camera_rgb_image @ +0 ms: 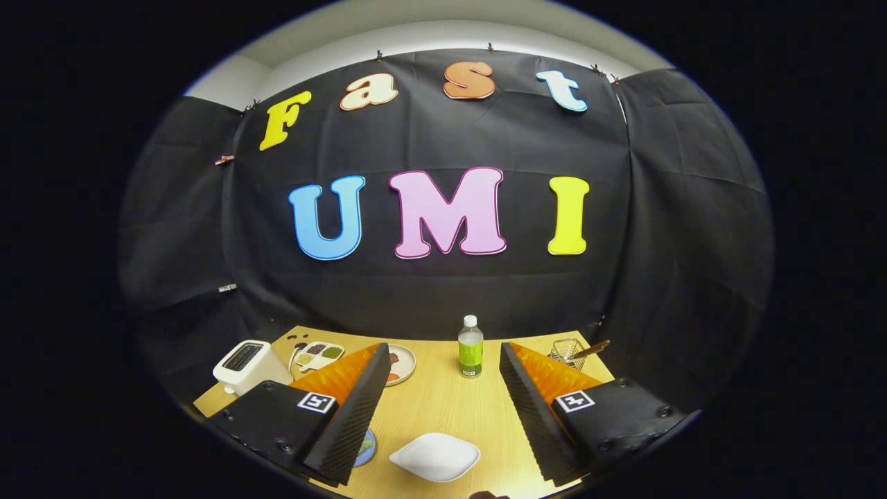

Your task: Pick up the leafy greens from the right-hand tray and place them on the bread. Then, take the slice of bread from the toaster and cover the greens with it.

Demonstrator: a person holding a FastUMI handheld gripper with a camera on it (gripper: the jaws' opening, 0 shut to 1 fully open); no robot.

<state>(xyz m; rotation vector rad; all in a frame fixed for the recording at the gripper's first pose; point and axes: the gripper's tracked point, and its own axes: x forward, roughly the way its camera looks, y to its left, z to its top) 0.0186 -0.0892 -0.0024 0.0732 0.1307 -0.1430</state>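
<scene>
My gripper [443, 350] is open and held above the wooden table [443, 402], with nothing between its fingers. Beyond the left finger stands a white toaster [248, 365]; its top slot looks dark, and I cannot tell whether bread sits in it. Just past the toaster lies a small divided tray [319, 355] holding green and dark bits of food. A round plate [405, 363] with brownish pieces is partly hidden behind the left fingertip. A white, rounded-square dish [435, 456] lies empty low between the fingers.
A green-labelled bottle [470, 346] with a white cap stands upright ahead, between the fingertips. A wire basket [567, 351] with a wooden-handled utensil stands beyond the right finger. A blue round item [366, 448] peeks out beside the left finger. Black cloth walls close the table's far side.
</scene>
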